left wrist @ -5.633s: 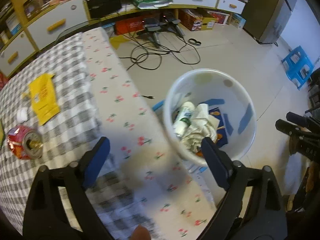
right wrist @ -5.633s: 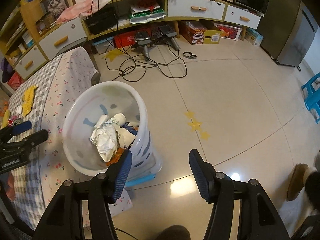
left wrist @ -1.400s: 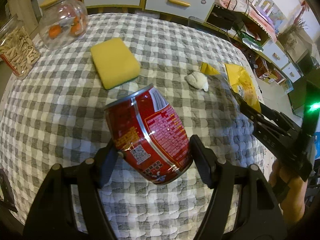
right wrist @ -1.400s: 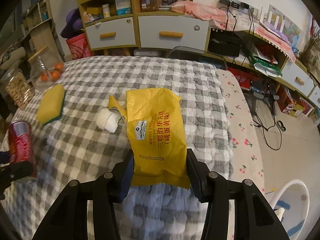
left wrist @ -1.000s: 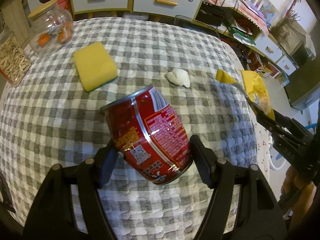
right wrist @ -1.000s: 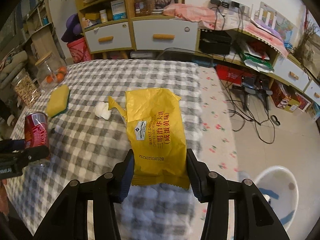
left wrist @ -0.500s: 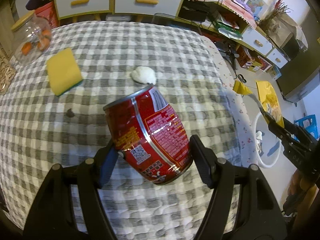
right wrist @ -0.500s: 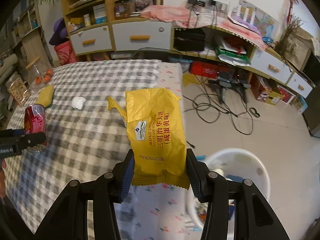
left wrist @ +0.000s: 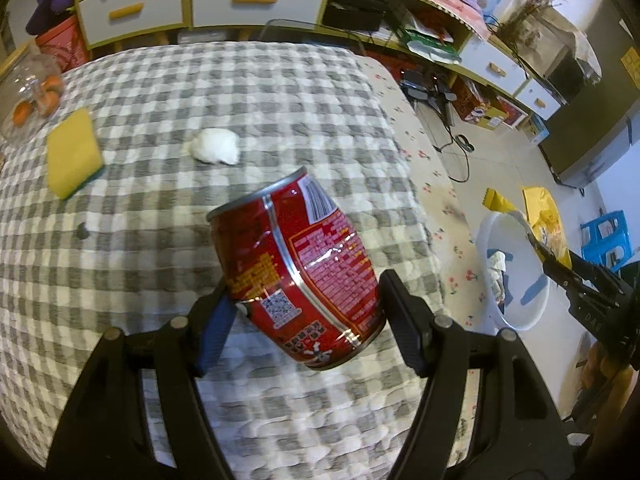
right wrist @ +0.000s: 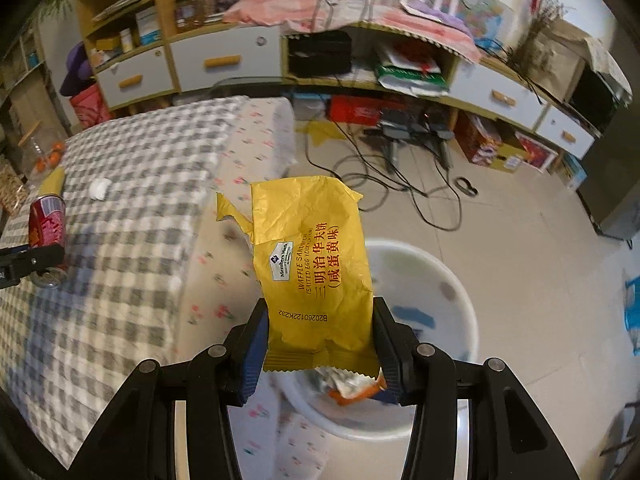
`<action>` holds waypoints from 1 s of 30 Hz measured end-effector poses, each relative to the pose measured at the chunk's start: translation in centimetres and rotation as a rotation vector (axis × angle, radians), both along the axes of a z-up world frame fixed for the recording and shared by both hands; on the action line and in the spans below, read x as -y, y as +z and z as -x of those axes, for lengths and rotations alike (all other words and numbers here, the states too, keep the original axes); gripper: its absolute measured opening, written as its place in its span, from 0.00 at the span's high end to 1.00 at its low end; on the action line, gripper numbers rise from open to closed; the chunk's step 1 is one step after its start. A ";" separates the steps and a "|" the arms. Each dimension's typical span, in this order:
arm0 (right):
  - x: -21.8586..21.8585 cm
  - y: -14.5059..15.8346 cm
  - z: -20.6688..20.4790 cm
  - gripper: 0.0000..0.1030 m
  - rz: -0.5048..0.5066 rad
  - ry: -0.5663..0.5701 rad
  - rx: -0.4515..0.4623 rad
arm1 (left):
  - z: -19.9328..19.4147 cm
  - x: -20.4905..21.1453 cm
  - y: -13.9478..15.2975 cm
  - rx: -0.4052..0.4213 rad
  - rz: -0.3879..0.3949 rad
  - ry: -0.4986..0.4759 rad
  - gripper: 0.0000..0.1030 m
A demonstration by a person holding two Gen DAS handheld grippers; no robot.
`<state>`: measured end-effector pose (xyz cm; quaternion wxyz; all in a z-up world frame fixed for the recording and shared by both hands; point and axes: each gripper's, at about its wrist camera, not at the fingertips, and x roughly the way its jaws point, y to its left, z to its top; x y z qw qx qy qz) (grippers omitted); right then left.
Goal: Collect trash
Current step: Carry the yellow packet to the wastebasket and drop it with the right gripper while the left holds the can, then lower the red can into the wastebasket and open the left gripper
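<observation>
Red can (left wrist: 296, 268): clamped tilted in left tongs (left wrist: 306, 320), above checkered surface (left wrist: 160, 80)
Yellow wrapper (right wrist: 314, 268): pinched in right tongs (right wrist: 320, 350), over white bin (right wrist: 452, 280)

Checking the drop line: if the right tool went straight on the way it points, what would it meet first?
Likely the white bin: the right tool, gripping the yellow wrapper, points down into its opening. Depth is uncertain.
</observation>
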<state>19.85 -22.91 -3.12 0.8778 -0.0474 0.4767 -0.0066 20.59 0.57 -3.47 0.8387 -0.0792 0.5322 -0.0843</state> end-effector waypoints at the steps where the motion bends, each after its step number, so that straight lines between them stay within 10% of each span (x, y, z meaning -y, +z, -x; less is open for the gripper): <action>1: 0.7 -0.1 0.2 0.51 0.001 -0.010 -0.008 | 0.0 0.4 0.0 0.002 0.000 -0.005 0.31; 16: 7.0 -1.8 2.2 0.50 0.000 -0.105 -0.088 | 0.6 6.5 -0.5 0.012 -0.006 -0.102 0.31; 21: 7.5 -2.3 2.3 0.28 -0.027 -0.104 -0.115 | 0.5 8.1 -0.6 0.018 -0.005 -0.124 0.31; 30: 9.1 -1.7 3.9 0.27 -0.019 -0.122 -0.095 | 0.4 11.0 -0.8 0.026 0.011 -0.159 0.31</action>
